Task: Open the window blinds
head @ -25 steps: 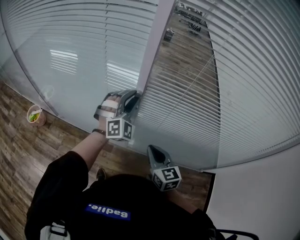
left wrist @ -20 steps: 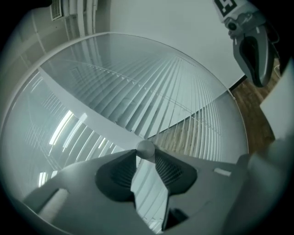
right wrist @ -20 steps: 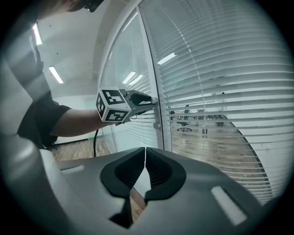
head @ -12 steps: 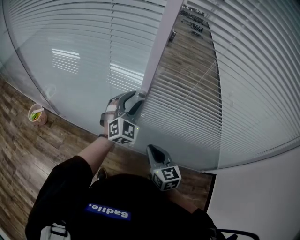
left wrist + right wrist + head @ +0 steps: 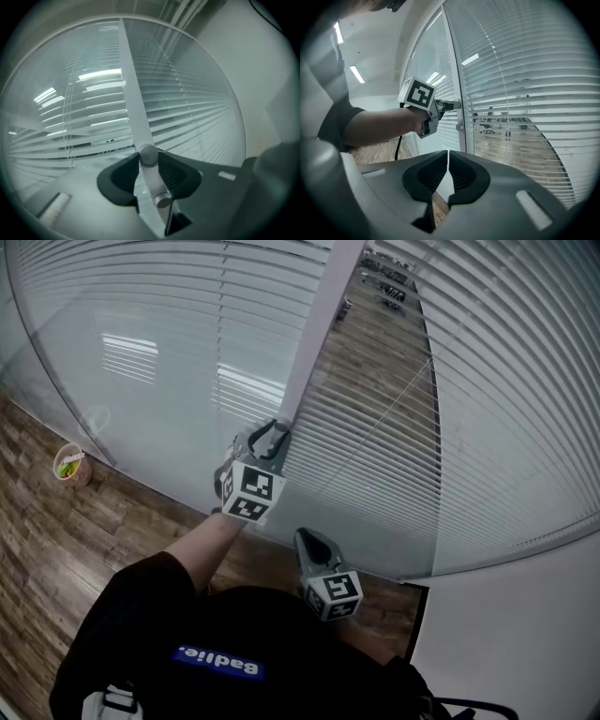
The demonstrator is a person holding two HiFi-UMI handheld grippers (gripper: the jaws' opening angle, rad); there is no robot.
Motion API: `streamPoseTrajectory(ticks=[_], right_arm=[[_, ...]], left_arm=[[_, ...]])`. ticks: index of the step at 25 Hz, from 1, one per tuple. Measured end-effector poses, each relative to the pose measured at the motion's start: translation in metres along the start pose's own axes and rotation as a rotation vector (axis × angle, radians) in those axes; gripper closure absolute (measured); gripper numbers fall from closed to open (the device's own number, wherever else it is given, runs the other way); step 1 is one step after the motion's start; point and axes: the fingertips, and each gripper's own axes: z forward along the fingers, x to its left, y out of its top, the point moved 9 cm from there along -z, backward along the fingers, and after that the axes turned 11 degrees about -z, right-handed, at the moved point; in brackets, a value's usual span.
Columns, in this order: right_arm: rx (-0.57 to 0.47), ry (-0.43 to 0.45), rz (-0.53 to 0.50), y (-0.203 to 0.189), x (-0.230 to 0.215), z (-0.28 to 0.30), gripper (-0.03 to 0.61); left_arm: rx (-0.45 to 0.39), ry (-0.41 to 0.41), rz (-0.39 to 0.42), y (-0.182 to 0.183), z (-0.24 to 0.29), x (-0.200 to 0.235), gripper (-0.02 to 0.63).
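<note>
Left gripper [image 5: 274, 434], its jaws just closing in, pinches the blind knob [image 5: 149, 154]. Right gripper [image 5: 306, 540], lower than the knob, has its jaws pressed together on nothing. The smooth knob could slip free when twisted.

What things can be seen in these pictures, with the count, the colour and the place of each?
post: one, white, upright
blinds: two sets, white, left and right of the post
held knob: one, grey, on the post
second knob: one, grey, on the post below the first
floor: one, brown wood, underfoot
cup: one, pale with green inside, on the floor at the far left
chairs: a few, dark, in the room beyond the blinds
left gripper: one, grey, fingers just closed on the held knob
right gripper: one, grey, fingers shut and empty, lower, away from the post
forearm: one, bare, behind the left gripper
top: one, black, on the person
</note>
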Motion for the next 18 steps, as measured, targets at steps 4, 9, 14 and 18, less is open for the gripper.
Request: streamPoseTrajectory(ticks=[4,9,14,18], right_arm=[[0.004,-0.007,0.006,-0.0034,-0.0031,-0.0026,0.571],[-0.002,-0.007,0.021,-0.0035,-0.0056,-0.0030,0.571],[0.001,-0.002,0.017,-0.0053,-0.0058,-0.0025,0.571],[0.002,0.008,0.024,-0.0045,-0.0044,-0.0003,0.571]], left_arm=[[0.021,0.016,0.192,0.0013,-0.0011,-0.0027,0.490],[0.035,0.025,0.404,0.0016,-0.0007,-0.0047,0.491],[0.047,0.019,0.565,0.0032,-0.0009,-0.0059,0.491],[0.051,0.004,0.677,0.0042,-0.0009,-0.0057,0.491]])
